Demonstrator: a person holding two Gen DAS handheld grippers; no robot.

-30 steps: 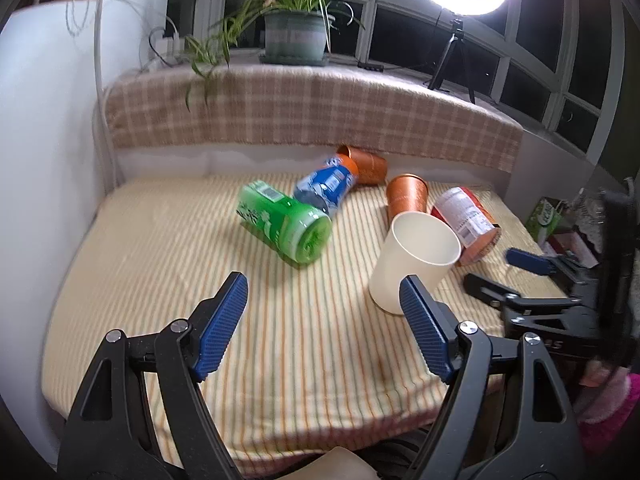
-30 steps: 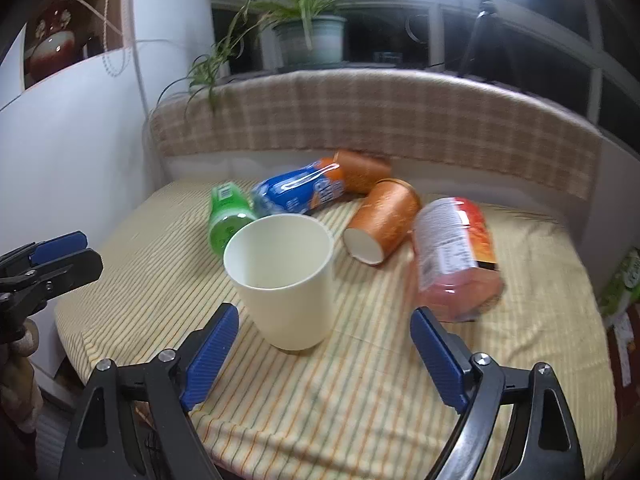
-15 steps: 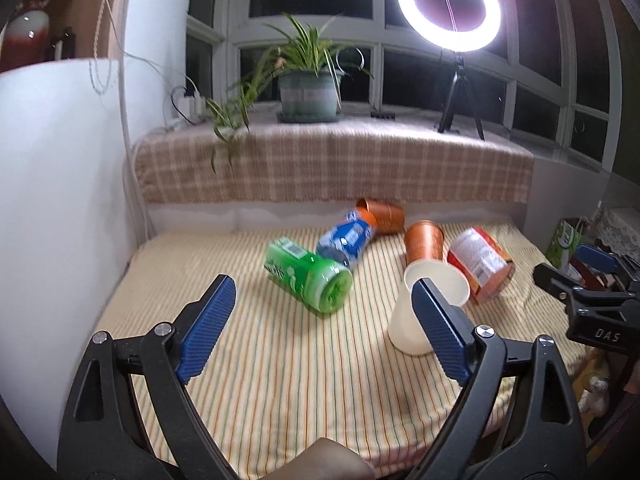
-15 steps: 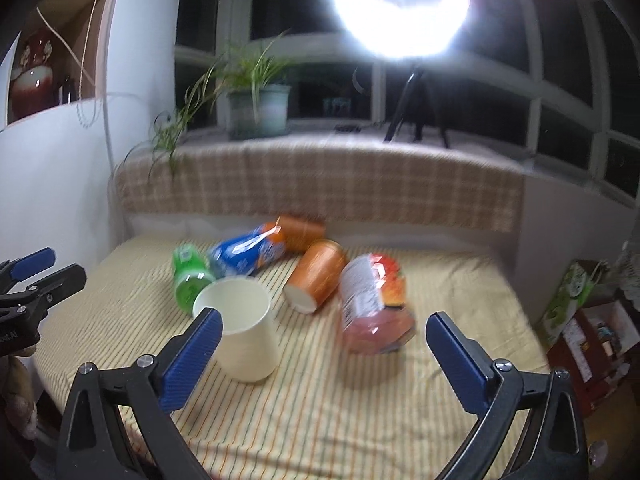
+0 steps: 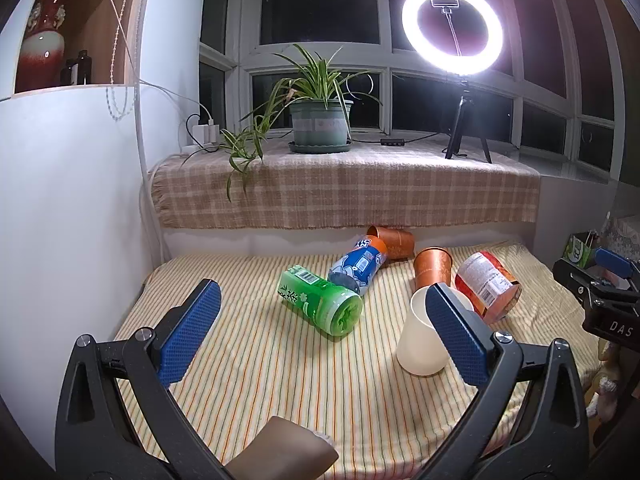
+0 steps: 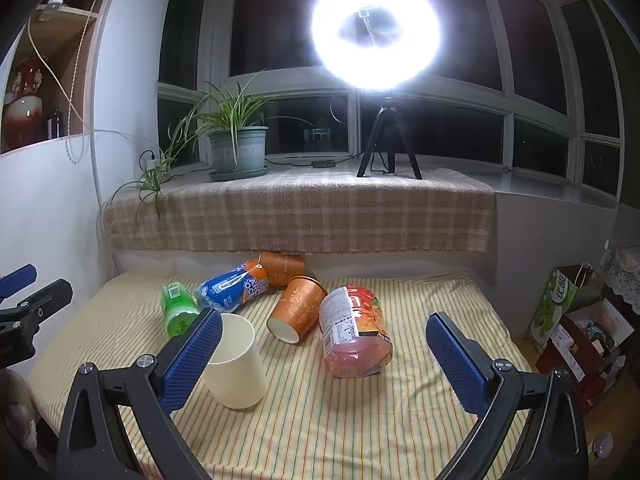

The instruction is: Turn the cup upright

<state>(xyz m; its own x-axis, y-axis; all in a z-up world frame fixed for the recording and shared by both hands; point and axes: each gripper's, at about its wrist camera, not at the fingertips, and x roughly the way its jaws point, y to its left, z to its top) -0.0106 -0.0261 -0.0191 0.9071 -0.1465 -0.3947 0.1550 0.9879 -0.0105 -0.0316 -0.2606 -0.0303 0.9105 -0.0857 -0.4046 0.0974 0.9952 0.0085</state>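
Note:
A cream paper cup [image 5: 420, 346] stands upright, mouth up, on the striped cloth; it also shows in the right wrist view [image 6: 236, 364]. My left gripper [image 5: 320, 334] is open and empty, held back from the table, its right finger overlapping the cup in view. My right gripper [image 6: 320, 358] is open and empty, drawn back, its left finger in front of the cup. An orange cup [image 6: 298, 308] lies on its side behind it. A second orange cup [image 6: 282, 268] lies at the back.
A green bottle [image 5: 320, 306], a blue bottle [image 5: 358, 266] and a red-labelled jar [image 6: 354, 330] lie on the table [image 6: 360, 420]. A checked ledge holds a potted plant [image 5: 320, 124] and a ring light [image 5: 452, 28]. Boxes [image 6: 576, 320] stand at right.
Both grippers have pulled back and tilted up from the table. The cream cup stands where it was, now farther away in both views.

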